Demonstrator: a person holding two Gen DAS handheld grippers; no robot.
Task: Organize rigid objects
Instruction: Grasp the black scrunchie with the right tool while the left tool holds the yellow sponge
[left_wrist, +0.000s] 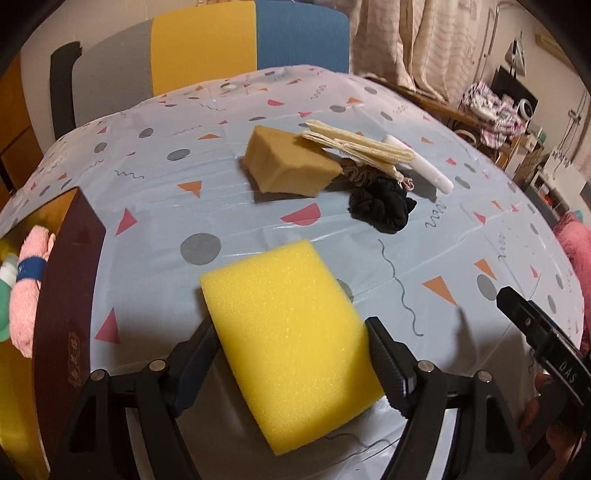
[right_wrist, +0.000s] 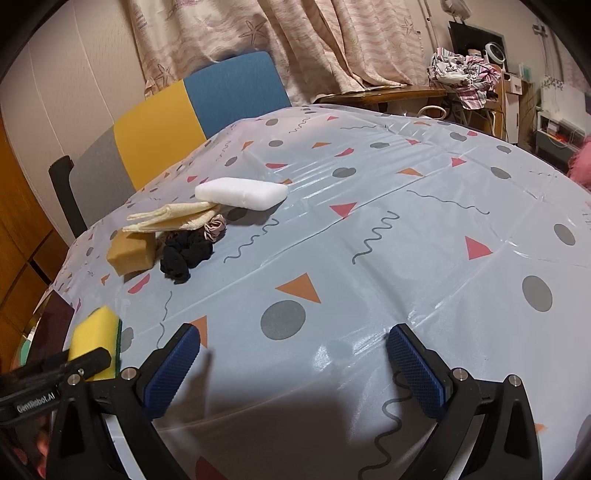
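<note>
Yellow sponge (left_wrist: 295, 343) clamped in left gripper (left_wrist: 291, 354), underside hidden, right gripper (right_wrist: 293, 354) spread wide, empty.

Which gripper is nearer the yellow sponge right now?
Left. The left gripper is clamped on the yellow sponge; the right gripper is open over bare tablecloth, off to its side.

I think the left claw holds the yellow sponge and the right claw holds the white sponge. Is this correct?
Not quite. The left claw does hold the yellow sponge, but the right claw is open and holds nothing. The right wrist view shows the white sponge lying far off on the table, resting partly on the cream cloth.
</note>
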